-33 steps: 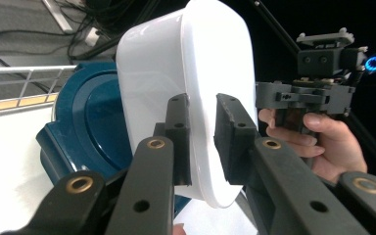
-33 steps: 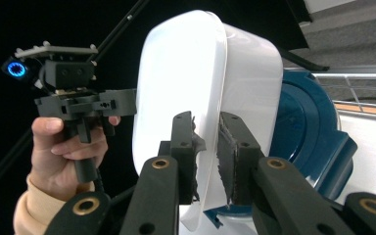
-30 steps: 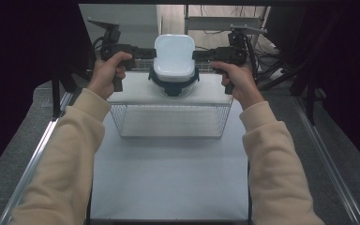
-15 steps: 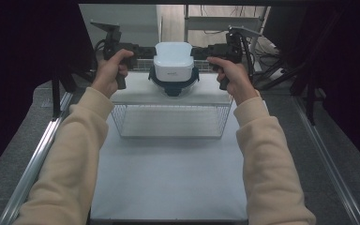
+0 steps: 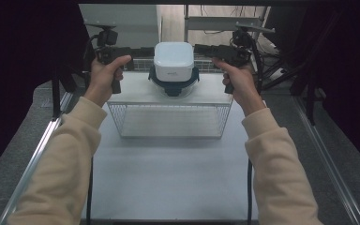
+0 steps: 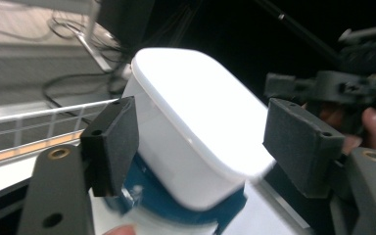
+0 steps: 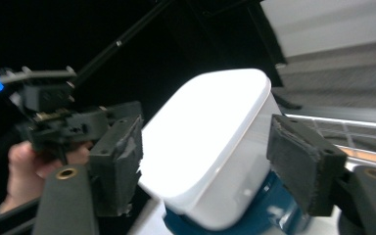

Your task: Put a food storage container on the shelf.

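The white container (image 5: 172, 61) stands between both grippers on the wire rack (image 5: 171, 119); near table (image 5: 168, 183) lies open.

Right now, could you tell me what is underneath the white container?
The white container sits on a dark blue base, which rests on the flat top of a wire rack. The container covers the middle of the base, so whatever is inside it is hidden.

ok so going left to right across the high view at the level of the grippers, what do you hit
left gripper → white container on the wire rack → right gripper
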`<state>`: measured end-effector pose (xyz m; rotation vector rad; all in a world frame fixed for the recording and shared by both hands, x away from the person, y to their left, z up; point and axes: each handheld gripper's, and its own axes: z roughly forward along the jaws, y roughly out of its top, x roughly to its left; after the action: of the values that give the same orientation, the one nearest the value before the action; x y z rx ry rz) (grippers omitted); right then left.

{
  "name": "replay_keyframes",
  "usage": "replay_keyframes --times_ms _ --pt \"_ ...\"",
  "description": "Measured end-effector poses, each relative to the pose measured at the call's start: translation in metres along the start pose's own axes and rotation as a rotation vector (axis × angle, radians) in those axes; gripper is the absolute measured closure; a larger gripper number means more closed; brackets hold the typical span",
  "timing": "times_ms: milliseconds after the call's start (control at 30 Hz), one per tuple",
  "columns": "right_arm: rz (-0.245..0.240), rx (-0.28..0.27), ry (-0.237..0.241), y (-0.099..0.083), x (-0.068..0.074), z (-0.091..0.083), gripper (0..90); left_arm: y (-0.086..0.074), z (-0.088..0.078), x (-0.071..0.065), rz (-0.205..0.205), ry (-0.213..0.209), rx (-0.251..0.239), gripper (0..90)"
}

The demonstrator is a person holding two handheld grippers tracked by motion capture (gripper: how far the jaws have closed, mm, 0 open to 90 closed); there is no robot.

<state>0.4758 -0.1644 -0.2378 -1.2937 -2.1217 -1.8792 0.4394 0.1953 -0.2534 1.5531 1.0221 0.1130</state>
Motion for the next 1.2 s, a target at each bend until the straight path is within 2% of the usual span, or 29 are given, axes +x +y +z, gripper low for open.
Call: replay_keyframes --times_ms 67,133,233,333,500,633,833,967,1067,1200 --pt "-0.065 -0.015 -0.019 -0.006 0.005 -0.010 25.7 -0.006 -0.010 -0.005 0.021 0.000 -0.012 27.3" --pt "-0.113 -0.013 -0.031 -0.014 0.008 -0.019 24.5 -0.016 -0.022 -0.013 0.064 0.009 -0.016 27.4" --pt "-0.165 -0.008 -0.041 -0.028 0.011 -0.035 23.5 -0.029 -0.034 -0.023 0.125 0.015 -0.012 27.4" --pt "-0.213 -0.006 -0.043 -0.043 0.013 -0.050 23.1 -0.045 -0.043 -0.032 0.166 0.011 0.000 27.1" --pt "-0.265 0.012 -0.040 -0.072 0.016 -0.069 23.2 -0.077 -0.057 -0.043 0.226 0.036 0.003 26.5" --pt "-0.301 0.025 -0.048 -0.098 0.018 -0.082 23.2 -0.108 -0.065 -0.044 0.222 0.028 0.023 26.1" --pt "-0.343 0.042 -0.071 -0.142 0.017 -0.096 23.2 -0.160 -0.068 -0.038 0.238 0.046 0.073 26.0" --pt "-0.336 0.066 -0.056 -0.175 0.008 -0.101 23.1 -0.195 -0.063 -0.032 0.236 0.086 0.105 26.1" --pt "-0.326 0.079 -0.065 -0.197 -0.002 -0.101 22.7 -0.224 -0.057 -0.024 0.234 0.128 0.135 26.1" --pt "-0.330 0.111 -0.123 -0.225 -0.013 -0.097 22.3 -0.246 -0.052 -0.014 0.215 0.152 0.162 26.1"
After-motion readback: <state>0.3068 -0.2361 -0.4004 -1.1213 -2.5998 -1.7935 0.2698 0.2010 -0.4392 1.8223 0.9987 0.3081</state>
